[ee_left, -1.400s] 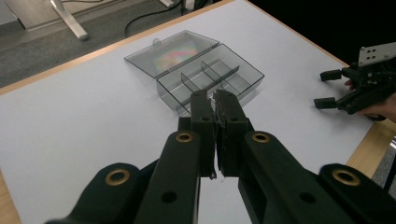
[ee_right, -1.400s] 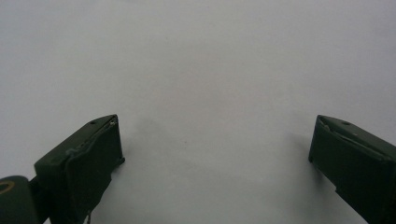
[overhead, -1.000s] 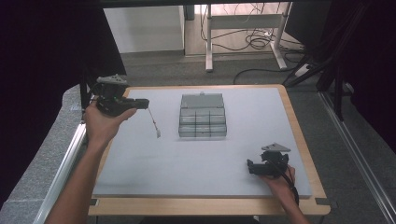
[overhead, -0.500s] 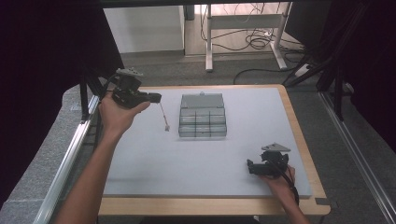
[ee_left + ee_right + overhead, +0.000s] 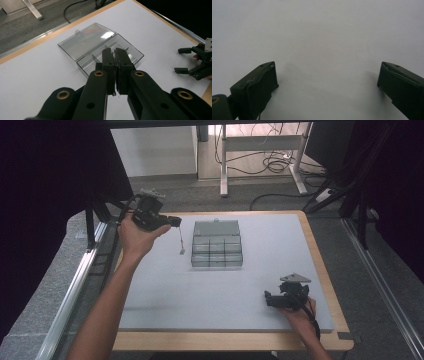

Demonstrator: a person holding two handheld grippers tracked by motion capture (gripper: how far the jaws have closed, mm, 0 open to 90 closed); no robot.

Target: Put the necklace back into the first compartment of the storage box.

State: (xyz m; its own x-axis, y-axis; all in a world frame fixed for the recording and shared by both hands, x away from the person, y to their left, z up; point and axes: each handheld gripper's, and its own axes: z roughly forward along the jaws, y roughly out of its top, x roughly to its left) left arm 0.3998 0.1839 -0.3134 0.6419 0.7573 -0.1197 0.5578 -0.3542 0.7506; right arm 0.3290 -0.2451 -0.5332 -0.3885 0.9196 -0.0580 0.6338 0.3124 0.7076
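Note:
My left gripper [image 5: 176, 221] is held above the table's far left, just left of the box, and is shut on a thin cord [image 5: 180, 239]. The cord hangs down with a small piece at its end, close over the mat. A clear plastic compartment box [image 5: 217, 252] sits at the table's middle with its lid [image 5: 216, 227] laid open behind it. In the left gripper view the shut left gripper [image 5: 115, 51] points at the box [image 5: 130, 53] and its lid [image 5: 86, 41]. My right gripper [image 5: 267, 299] rests open near the front right; its fingers [image 5: 262, 85] have nothing between them.
A white mat [image 5: 280, 245] covers the wooden table [image 5: 320, 255]. Metal rails run along the left side [image 5: 75, 285] and the right side. Desk legs and cables lie on the floor beyond the far edge. The right gripper [image 5: 178, 61] also appears in the left gripper view.
My left gripper has moved right, toward the box, carrying the dangling cord with it. The right gripper has stayed still.

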